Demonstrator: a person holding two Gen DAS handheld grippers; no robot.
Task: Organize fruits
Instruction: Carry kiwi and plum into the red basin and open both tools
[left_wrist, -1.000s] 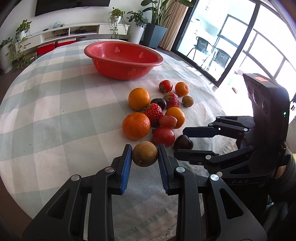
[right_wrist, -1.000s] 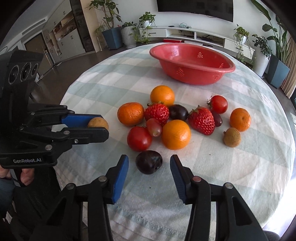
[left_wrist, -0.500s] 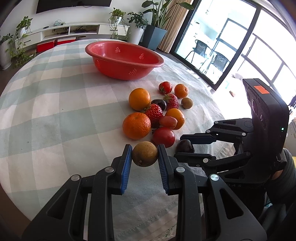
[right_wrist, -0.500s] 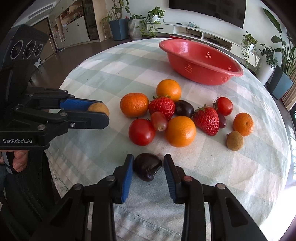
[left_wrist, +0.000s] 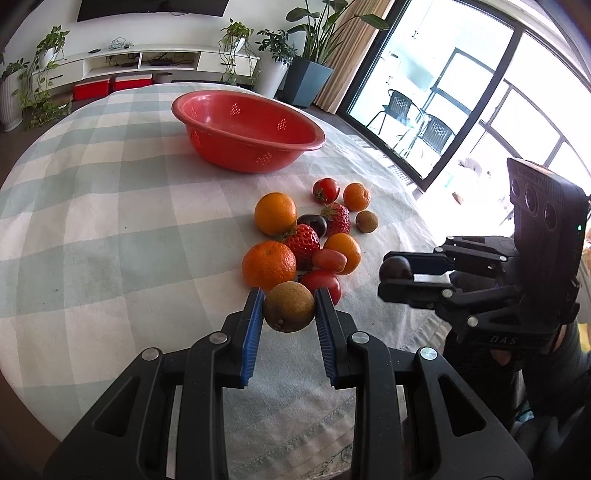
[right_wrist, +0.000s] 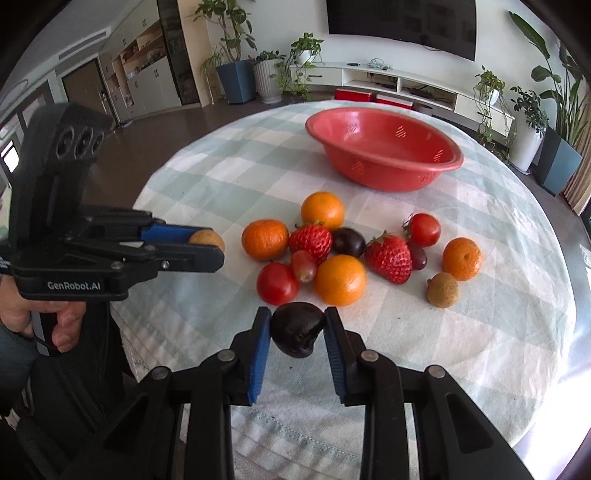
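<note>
My left gripper is shut on a round brown fruit, held just above the checked cloth in front of the fruit pile. My right gripper holds a dark plum clear of the cloth, its jaws still closing with the pads pressed on it. Seen from the left wrist, the right gripper and its plum hover right of the pile. Oranges, strawberries and tomatoes lie clustered mid-table. The red bowl stands beyond them with nothing in it.
A round table with a green-and-white checked cloth carries everything; its front edge runs just under both grippers. A small brown fruit and a mandarin lie at the pile's right. A hand grips the left tool.
My right gripper closed on the dark plum and lifted it off the cloth. The left gripper kept still with the brown fruit in it.
</note>
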